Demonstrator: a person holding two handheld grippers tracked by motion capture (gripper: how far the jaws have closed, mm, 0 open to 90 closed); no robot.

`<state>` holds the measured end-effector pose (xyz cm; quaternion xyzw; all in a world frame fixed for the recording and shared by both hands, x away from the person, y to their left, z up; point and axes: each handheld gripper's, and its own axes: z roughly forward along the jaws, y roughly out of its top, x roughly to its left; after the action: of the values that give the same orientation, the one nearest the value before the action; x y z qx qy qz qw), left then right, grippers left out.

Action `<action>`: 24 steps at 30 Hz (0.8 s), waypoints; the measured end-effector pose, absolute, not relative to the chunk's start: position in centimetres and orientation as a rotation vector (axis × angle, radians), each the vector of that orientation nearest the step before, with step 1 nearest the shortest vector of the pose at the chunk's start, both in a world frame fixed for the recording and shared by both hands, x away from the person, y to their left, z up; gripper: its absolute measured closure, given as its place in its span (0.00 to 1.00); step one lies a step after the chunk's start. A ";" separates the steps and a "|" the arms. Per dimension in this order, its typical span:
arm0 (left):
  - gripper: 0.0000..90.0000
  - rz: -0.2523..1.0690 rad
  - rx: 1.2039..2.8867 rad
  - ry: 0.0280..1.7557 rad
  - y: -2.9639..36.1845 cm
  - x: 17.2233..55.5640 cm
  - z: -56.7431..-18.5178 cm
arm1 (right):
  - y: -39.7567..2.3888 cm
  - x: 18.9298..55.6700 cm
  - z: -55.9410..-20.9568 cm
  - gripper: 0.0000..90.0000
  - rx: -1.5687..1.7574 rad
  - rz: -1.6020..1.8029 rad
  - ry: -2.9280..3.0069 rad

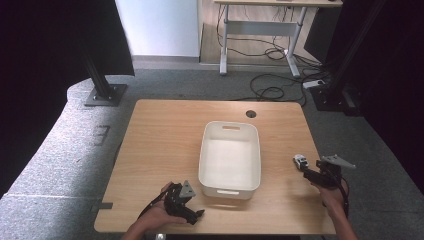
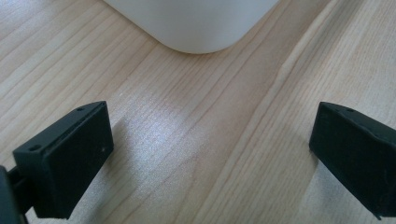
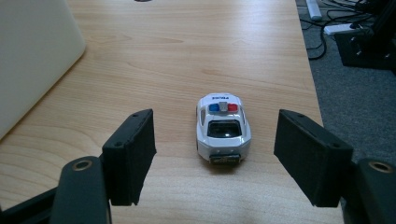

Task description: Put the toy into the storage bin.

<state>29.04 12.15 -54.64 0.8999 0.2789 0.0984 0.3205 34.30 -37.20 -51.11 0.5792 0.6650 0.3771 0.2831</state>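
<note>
Right gripper (image 3: 215, 154) sits low over the table (image 1: 165, 150), jaws spread wide, and the toy car (image 3: 223, 128) stands just ahead of the gap between them, on its wheels, tail end toward the camera. It is a white police car with a red and blue light bar on the roof. Neither jaw touches it. From the high view the car (image 1: 300, 161) is near the table's right edge, right of the white bin (image 1: 230, 186), with the right gripper (image 1: 311, 173) just behind it.

Left gripper (image 2: 210, 154) has its jaws spread too, nothing between them but bare wood, the bin's rounded corner (image 2: 196, 28) just ahead. In the high view the left gripper (image 1: 192, 214) rests near the front edge, beside the bin's near left corner; whether it touches the wood looks likely but is hard to tell.
</note>
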 end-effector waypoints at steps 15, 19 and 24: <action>0.00 0.259 2.362 0.733 12.2 29.0 -54.7 | -37.9 34.9 -51.8 0.34 1.594 1.001 1.779; 0.00 0.259 2.362 0.733 12.2 29.0 -54.7 | -37.8 35.2 -52.0 0.34 1.597 0.996 1.794; 0.00 0.260 2.360 0.734 12.2 29.0 -54.7 | -37.6 35.7 -52.2 0.29 1.592 0.973 1.836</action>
<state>29.03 12.15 -54.67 0.8990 0.2795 0.0991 0.3222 35.71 -37.63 -52.22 0.5876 0.6773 0.3591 0.2590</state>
